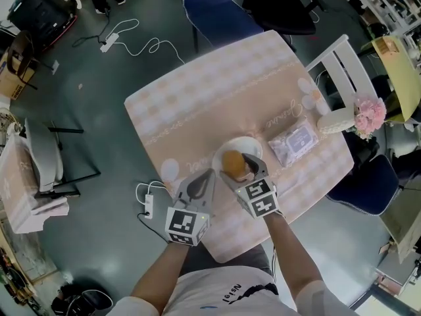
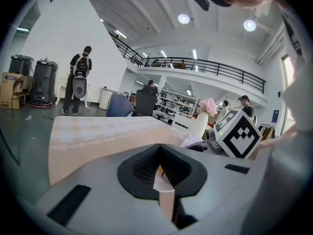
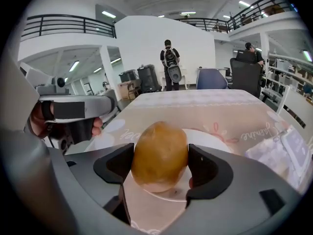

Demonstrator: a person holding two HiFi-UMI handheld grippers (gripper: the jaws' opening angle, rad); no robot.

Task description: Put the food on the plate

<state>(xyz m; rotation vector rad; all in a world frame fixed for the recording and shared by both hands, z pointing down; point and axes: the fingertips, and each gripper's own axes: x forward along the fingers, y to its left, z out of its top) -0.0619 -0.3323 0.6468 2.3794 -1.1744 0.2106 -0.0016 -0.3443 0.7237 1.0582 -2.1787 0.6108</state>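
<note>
Surface: a pink checked cloth is covering the surface (image 1: 197, 97), which is standing on a grey floor in a large hall.
Hidden parts: the right tongs (image 1: 245, 170) are covering the near rim of the plate (image 1: 247, 143) in the head view. Whether the food (image 1: 233, 163) is touching the plate or hanging just above it is not showing clearly in any view.
Right tongs: in the right gripper view the two black pads of the right tongs (image 3: 159, 164) are pressing on both sides of the food (image 3: 160, 155), a rounded golden-brown piece. The food is sitting over the near part of the white plate (image 3: 212, 142).
Left tongs: the left tongs (image 2: 164, 173) are standing almost together with nothing between them. Only a thin slit is showing, with a sliver of white and orange behind it.
Left tongs position: the left tongs (image 1: 197, 186) are hovering just beside the plate, on its near left.
Surroundings: a clear packet (image 1: 294, 141) is lying right of the plate. A white vase of pink flowers (image 1: 358, 116) is standing at the right edge, and a white chair (image 1: 339, 61) is standing behind that corner.
View differences: only the gripper views are showing people walking in the hall. Only the head view is showing a power strip (image 1: 148, 206) on the floor.
</note>
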